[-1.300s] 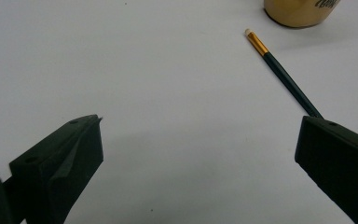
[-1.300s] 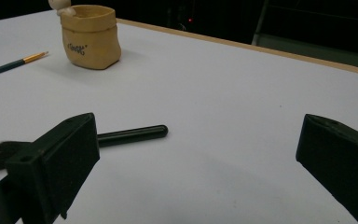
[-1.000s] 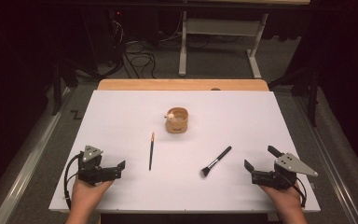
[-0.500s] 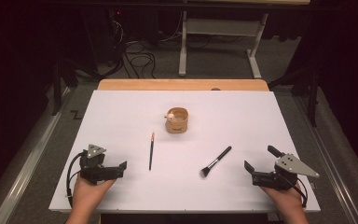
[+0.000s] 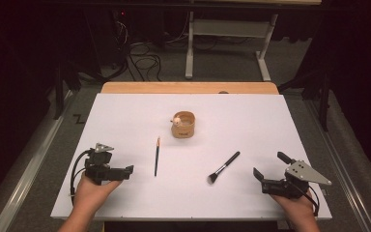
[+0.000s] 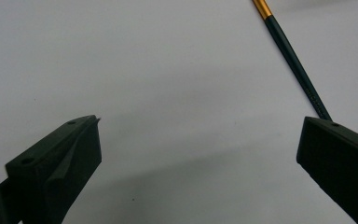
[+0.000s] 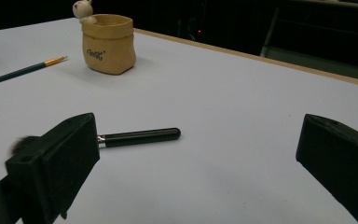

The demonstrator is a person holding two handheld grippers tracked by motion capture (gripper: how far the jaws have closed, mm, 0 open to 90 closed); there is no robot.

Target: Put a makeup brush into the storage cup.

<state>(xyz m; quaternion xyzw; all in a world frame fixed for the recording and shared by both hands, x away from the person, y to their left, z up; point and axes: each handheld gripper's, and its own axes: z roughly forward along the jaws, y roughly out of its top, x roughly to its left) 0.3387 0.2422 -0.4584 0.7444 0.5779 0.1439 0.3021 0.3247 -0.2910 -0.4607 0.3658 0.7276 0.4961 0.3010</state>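
Nothing has moved: both tools, left tool [image 5: 125, 170] and right tool [image 5: 259, 177], rest jaws apart on the white table [image 5: 125, 111].

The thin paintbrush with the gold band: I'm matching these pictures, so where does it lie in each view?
High view: thin paintbrush lies left of centre, near the left tool.
Left gripper view: upper right, running down behind the right jaw.
Right gripper view: far left edge.
Shared landmark: the tan pot, beside its gold end in the right gripper view.
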